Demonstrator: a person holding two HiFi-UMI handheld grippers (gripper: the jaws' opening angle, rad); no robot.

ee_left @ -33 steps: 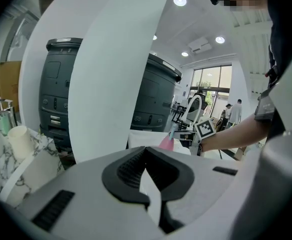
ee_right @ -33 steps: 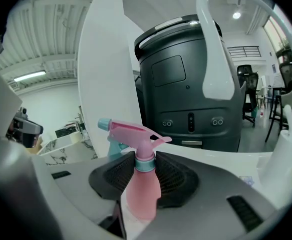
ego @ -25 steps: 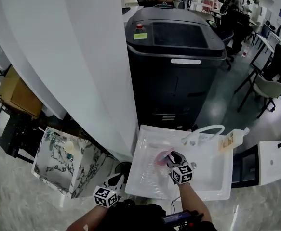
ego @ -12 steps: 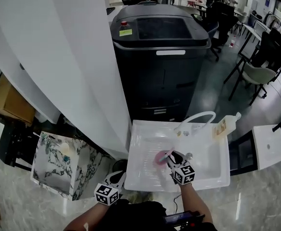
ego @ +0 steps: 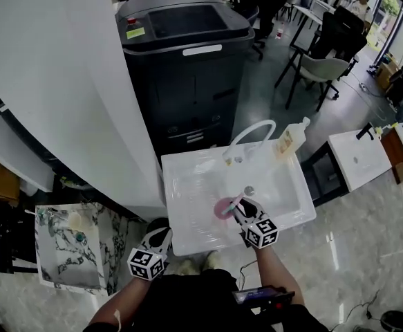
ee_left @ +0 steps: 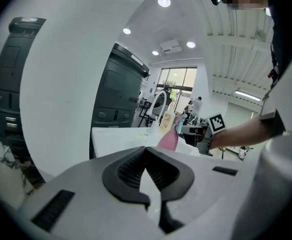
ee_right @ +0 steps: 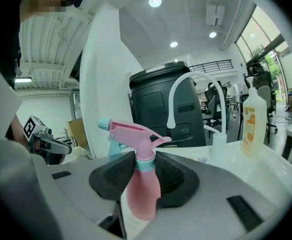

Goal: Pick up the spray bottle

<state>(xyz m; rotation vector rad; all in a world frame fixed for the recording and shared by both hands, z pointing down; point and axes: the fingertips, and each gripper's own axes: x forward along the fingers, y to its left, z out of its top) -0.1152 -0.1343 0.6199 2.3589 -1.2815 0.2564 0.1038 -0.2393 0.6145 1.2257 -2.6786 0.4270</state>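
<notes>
- Right gripper (ego: 245,215): jaws part-way open and clamped on the pink spray bottle (ee_right: 142,196). The pads press on the body just under the teal collar.
- Spray bottle: upright between those jaws, over the middle of the white sink (ego: 187,185) and a little toward its front edge. The pink trigger head with its teal nozzle points toward the sink's left side. Cannot tell whether the base clears the sink floor.
- Left gripper (ego: 158,239): off the sink, just beside its front-left corner. Jaw tips are together with nothing between them.
- White arched faucet (ego: 251,131): at the sink's back rim, near the centre.
- Yellow soap bottle (ego: 292,135): upright at the sink's back-right corner, well apart from the spray bottle.
- Black machine (ego: 180,61): directly behind the sink.
- Marbled box (ego: 66,244): on the floor, left of the sink.
</notes>
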